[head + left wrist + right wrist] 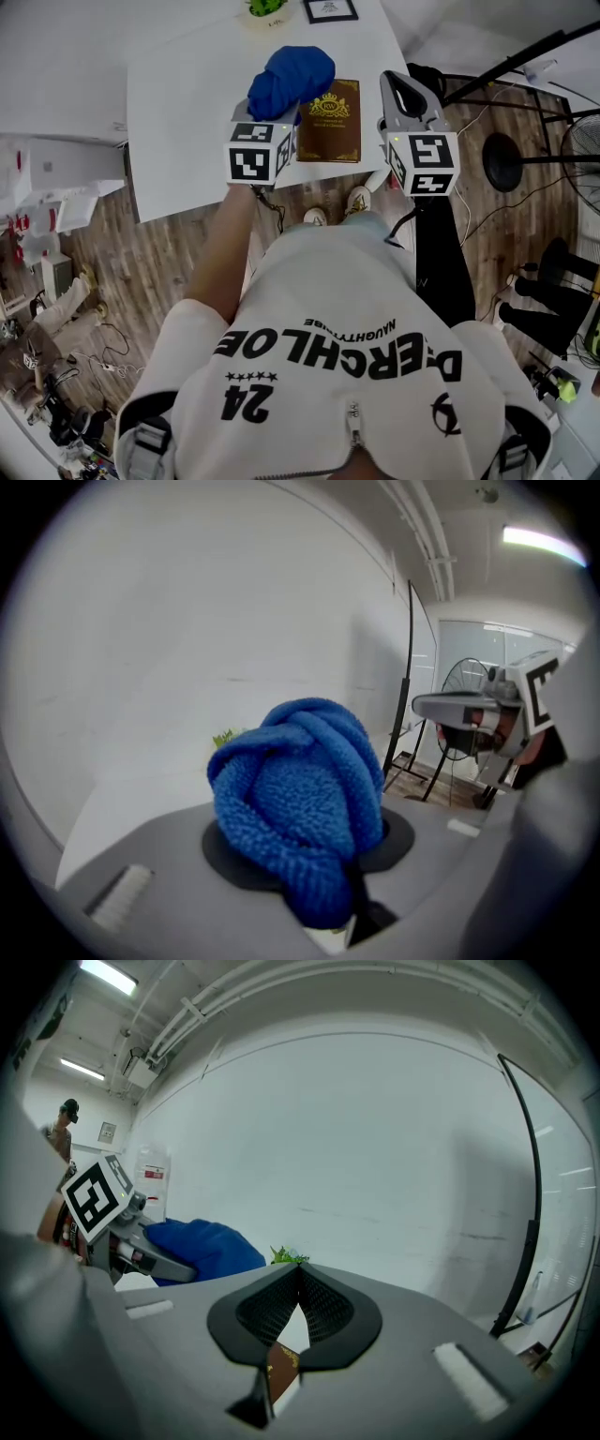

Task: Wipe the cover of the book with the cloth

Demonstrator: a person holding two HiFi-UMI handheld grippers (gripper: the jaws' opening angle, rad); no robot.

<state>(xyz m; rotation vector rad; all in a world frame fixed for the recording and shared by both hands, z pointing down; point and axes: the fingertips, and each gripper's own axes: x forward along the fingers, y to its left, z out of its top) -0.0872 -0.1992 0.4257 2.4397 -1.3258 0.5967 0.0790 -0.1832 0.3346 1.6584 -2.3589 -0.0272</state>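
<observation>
Left gripper [309, 855] pinches the blue cloth [295, 803], book [330, 120] lying between it and the pressed-together, empty right gripper [298, 1283], so the cover wipe apparently hasn't begun.

1. The left claw [274, 120], topped by a marker cube [261, 151], is clamped on a bunched blue terry cloth [300, 799] that bulges out above its jaws.
2. The bare left forearm [225, 253] reaches forward from the torso.
3. The right claw [401, 86], held alongside, has its jaws pressed together, tips touching, gripping nothing.
</observation>
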